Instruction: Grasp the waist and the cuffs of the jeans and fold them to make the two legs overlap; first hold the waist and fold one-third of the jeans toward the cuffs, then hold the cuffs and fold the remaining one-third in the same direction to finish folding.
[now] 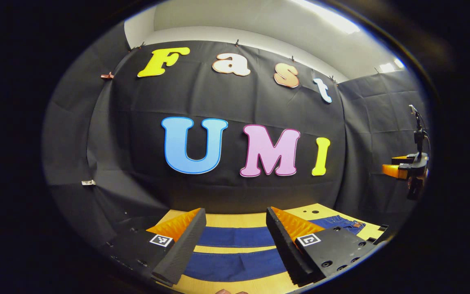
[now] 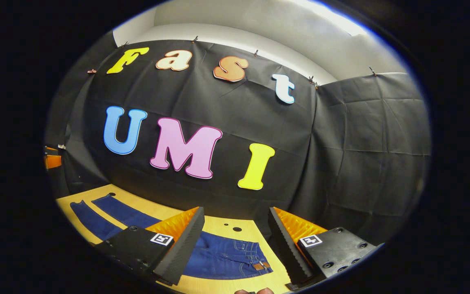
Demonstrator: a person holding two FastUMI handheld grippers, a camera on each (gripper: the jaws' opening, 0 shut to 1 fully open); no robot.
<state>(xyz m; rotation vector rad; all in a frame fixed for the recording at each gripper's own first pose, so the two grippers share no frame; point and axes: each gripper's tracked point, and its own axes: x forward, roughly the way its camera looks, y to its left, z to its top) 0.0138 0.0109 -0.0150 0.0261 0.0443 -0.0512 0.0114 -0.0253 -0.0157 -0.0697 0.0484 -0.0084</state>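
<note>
Pale wooden table (image 1: 259,220) walled in by black cloth, white ceiling with a light strip above. Jeans (image 1: 235,265) spread flat on that table, legs apart and side by side. In the left gripper view, left gripper (image 1: 235,245) above the two legs, jaws spread, nothing between them; waist of the jeans off to the right; right gripper (image 1: 408,169) high beyond that end. In the right gripper view, right gripper (image 2: 237,245) over the waist (image 2: 235,255), jaws spread and empty, legs running away to the left.
</note>
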